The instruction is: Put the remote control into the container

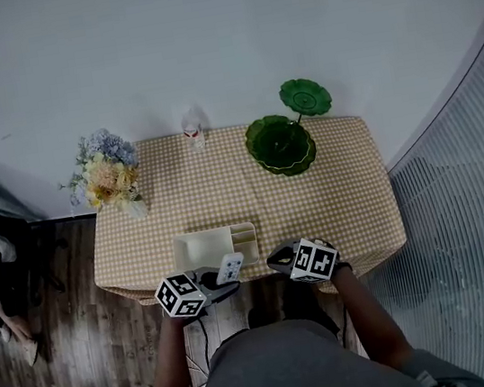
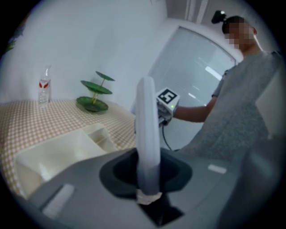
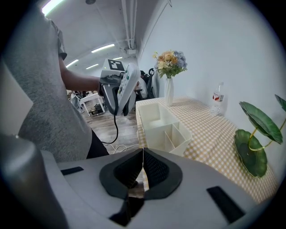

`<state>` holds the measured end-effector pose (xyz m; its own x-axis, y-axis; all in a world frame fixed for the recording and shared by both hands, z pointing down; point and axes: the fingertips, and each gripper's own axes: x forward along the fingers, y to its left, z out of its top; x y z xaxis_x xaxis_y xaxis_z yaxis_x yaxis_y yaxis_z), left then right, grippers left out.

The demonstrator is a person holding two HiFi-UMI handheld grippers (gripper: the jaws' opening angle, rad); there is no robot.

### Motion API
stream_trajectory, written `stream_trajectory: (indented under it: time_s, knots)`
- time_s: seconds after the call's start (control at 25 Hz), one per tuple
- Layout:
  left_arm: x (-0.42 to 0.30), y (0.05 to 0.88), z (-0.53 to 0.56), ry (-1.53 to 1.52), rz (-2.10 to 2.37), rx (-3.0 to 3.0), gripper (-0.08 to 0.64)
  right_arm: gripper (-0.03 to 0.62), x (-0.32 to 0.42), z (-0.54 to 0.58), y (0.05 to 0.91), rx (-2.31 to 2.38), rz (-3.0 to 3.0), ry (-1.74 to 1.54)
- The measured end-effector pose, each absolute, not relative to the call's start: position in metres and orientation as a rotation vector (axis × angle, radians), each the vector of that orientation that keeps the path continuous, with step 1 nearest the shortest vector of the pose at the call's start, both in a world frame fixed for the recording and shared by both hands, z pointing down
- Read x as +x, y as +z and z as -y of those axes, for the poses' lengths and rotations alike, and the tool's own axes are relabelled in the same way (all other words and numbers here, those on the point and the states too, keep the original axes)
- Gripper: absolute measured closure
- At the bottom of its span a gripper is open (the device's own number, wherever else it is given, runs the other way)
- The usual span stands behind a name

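Left hand-held gripper [image 1: 218, 285] clamps one slim white remote control [image 1: 230, 267], beside one cream container [image 1: 197, 245]. Right hand-held gripper [image 3: 142, 167] is closed, empty.

No words or numbers can be read — the bottle [image 1: 193, 130] at the table's [image 1: 351, 189] far edge bears a red label, its print too small.

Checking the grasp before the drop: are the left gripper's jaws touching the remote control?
Touching. In the left gripper view, the left gripper is clamped on the remote control.
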<state>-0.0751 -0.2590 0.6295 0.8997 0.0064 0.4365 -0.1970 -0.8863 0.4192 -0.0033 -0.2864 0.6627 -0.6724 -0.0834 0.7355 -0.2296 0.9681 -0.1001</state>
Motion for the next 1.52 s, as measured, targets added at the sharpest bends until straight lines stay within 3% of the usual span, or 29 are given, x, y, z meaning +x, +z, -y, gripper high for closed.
stream_trajectory:
  time_s: [0.44, 0.56, 0.76, 1.52]
  knots:
    - [-0.102, 0.653, 0.254, 1.235, 0.072, 2.667, 0.474, 0.569, -0.025, 0.28, 0.63, 0.208, 2.482, 0.288]
    - [-0.1, 0.66, 0.25, 1.296, 0.02, 2.669, 0.474, 0.512, -0.032, 0.274, 0.62, 0.155, 2.51, 0.275]
    - [-0.099, 0.669, 0.238, 1.417, -0.073, 2.649, 0.474, 0.489, -0.041, 0.26, 0.609, 0.046, 2.514, 0.246]
    - [-0.079, 0.661, 0.228, 1.348, -0.154, 2.687, 0.477, 0.482, -0.059, 0.241, 0.598, -0.088, 2.526, 0.235]
